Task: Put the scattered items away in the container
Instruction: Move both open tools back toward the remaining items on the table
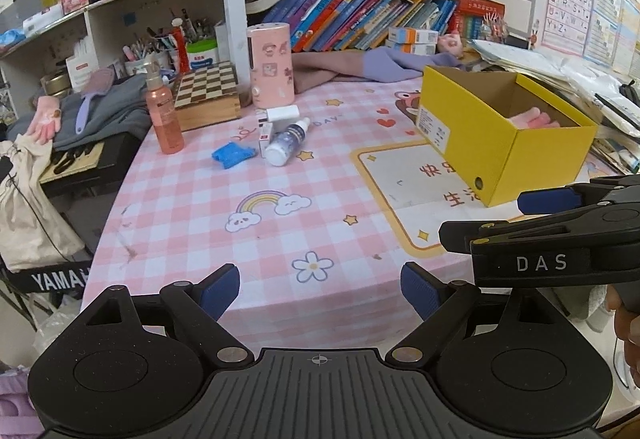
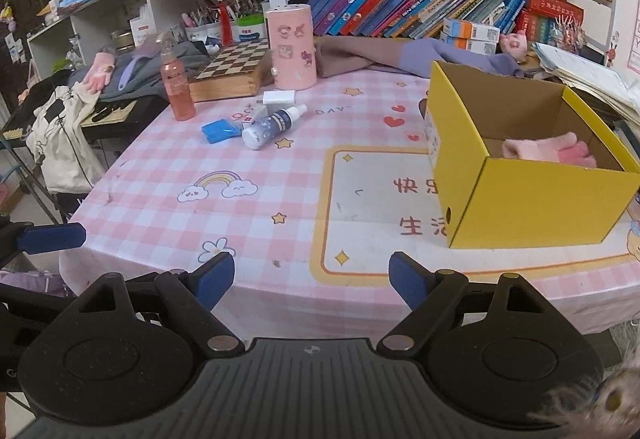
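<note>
left gripper point(image 1: 320, 291) hovering at near table edge, fingers spread, empty | right gripper point(image 2: 311, 281) likewise spread, empty | pink glove point(image 2: 548, 151) lying in yellow box point(image 2: 532, 207) | lying spray bottle point(image 1: 286, 142), blue cloth point(image 1: 232, 155), white charger point(image 1: 282, 115) sitting mid-table | advising: reaching far, straddling bottle body across its width

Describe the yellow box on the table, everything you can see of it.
The yellow box is an open, lidless cardboard carton, bright yellow outside and plain brown inside. It stands upright on the checked tablecloth, at the table's right side. A white label sits on its left wall, a small round hole on a near wall. A pink glove lies inside it. Neither gripper touches it.
</note>
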A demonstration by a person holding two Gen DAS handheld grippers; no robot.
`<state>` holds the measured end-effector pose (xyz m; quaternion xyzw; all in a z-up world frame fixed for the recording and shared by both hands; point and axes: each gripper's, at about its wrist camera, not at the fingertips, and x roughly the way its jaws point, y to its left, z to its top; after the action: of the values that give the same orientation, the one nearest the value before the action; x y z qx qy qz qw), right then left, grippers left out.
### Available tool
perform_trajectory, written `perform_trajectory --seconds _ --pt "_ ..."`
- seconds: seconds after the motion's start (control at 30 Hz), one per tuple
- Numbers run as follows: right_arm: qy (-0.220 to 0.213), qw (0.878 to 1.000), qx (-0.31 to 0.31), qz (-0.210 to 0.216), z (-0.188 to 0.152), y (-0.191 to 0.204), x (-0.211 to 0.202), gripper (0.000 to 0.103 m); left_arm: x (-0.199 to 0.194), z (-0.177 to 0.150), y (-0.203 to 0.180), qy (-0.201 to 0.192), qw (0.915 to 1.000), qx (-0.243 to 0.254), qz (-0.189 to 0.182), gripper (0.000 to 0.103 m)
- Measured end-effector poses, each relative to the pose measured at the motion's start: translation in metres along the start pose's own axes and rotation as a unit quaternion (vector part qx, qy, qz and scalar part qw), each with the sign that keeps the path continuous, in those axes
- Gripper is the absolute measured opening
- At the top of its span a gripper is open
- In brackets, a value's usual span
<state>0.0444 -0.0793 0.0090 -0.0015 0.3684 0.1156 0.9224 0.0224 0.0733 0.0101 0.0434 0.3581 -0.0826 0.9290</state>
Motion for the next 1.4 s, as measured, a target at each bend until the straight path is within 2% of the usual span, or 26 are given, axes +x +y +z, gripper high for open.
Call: perform_trajectory --seconds 0.8,1.4 --pt "-0.008 1.0 -0.014 0.007 0.073 -0.014 0.075 0.084 0.07 0.052 0.027 0.007 0.9995 -0.028 0.015 0.09" --pt "0.011 1.0 -0.02 0.02 0.123 -0.032 0.149 0.084 0.131 0.087 0.042 0.02 0.9977 -0.046 0.045 0.09"
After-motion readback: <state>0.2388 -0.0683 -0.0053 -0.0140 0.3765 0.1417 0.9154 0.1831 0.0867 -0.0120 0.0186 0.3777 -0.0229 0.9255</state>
